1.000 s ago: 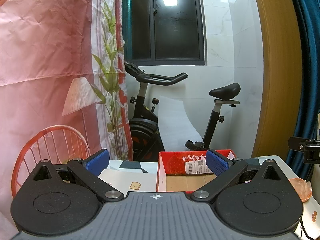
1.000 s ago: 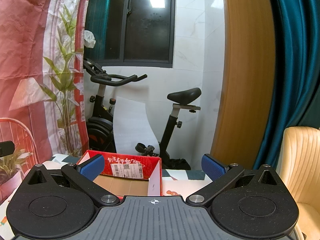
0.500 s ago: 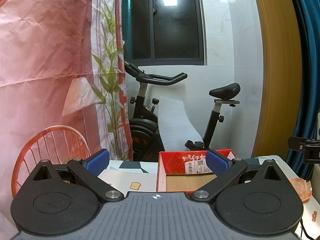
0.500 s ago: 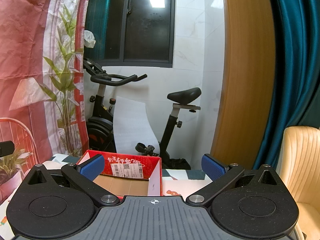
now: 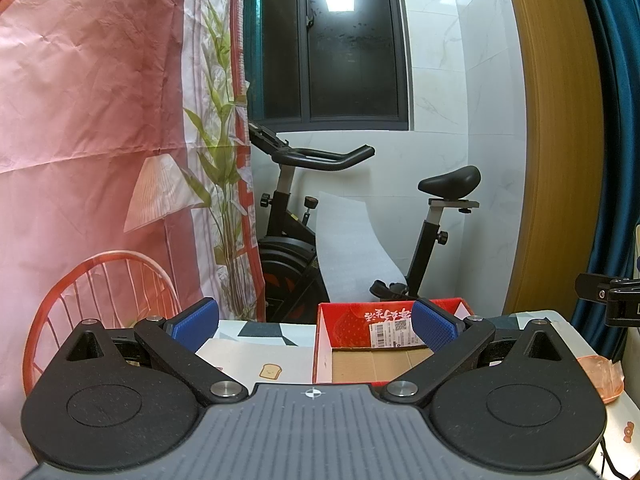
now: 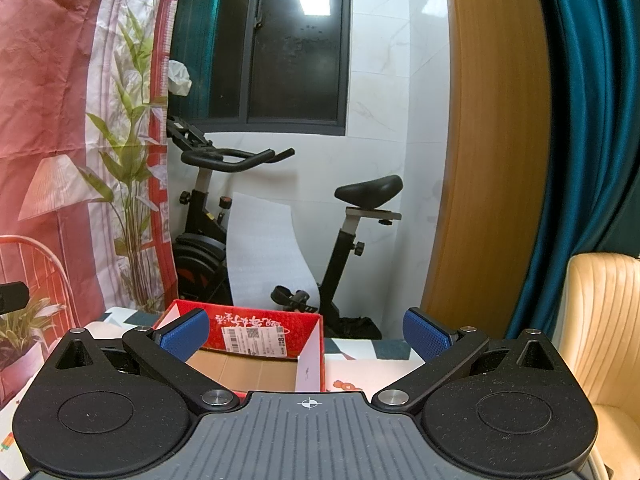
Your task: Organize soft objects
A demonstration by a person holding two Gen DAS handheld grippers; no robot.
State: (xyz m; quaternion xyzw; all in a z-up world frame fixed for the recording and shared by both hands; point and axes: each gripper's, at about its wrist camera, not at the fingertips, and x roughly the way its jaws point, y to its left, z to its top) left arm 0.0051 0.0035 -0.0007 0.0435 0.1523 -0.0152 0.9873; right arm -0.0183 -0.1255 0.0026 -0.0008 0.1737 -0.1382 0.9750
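A red cardboard box stands open on the table; its brown bottom looks empty, and it also shows in the right wrist view. My left gripper is open and empty, held above the table with its right blue pad in front of the box. My right gripper is open and empty, with its left pad over the box's left side. No soft object shows clearly in either view.
The table has a white cloth with small prints. An exercise bike stands behind it by the white wall. A pink backdrop hangs left, a teal curtain right. A cream chair stands at the right. An orange plastic piece lies at the table's right edge.
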